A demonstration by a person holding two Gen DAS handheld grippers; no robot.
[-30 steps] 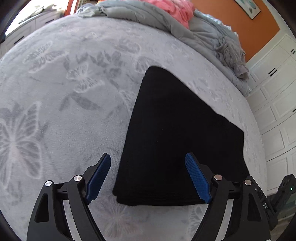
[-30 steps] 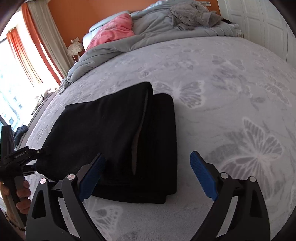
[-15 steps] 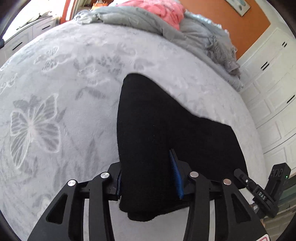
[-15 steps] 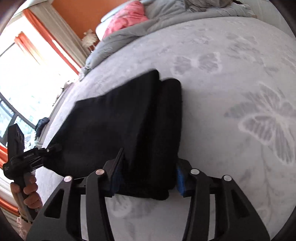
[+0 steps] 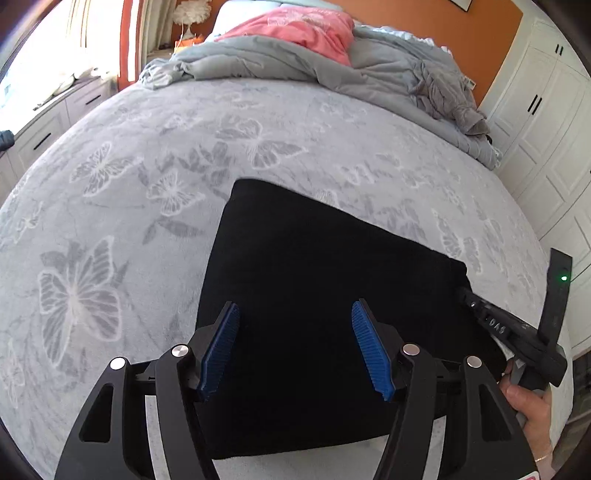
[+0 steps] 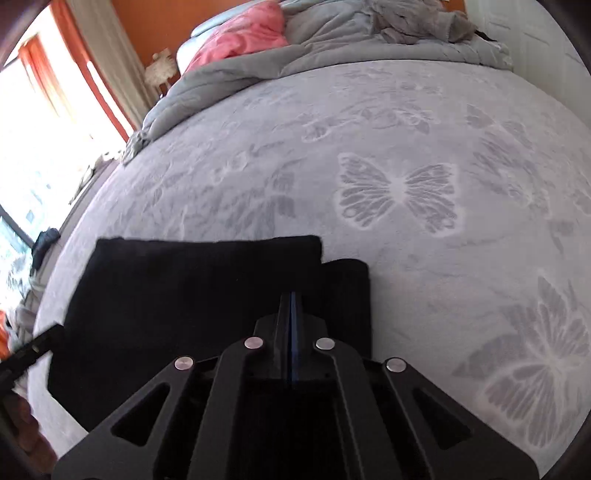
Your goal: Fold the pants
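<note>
The black pants [image 5: 325,280] lie folded into a flat stack on the grey butterfly bedspread [image 5: 129,177]. My left gripper [image 5: 295,347] is open, its blue pads spread over the near edge of the stack, holding nothing. In the right wrist view the pants [image 6: 192,291] show as a folded stack with a narrower layer sticking out on the right. My right gripper [image 6: 291,299] has its jaws pressed together over the near right part of the stack; I cannot see cloth between them.
A crumpled grey duvet [image 5: 369,62] and a pink pillow [image 5: 306,29] lie at the head of the bed. White cabinets [image 5: 546,122] stand on the right. A window with orange curtains [image 6: 74,74] and a low drawer unit [image 5: 48,122] are on the left.
Both grippers closed on the pants half a second ago. Now the left gripper has opened and let go, and the stack lies flat. The right gripper's jaws have closed fully together.
</note>
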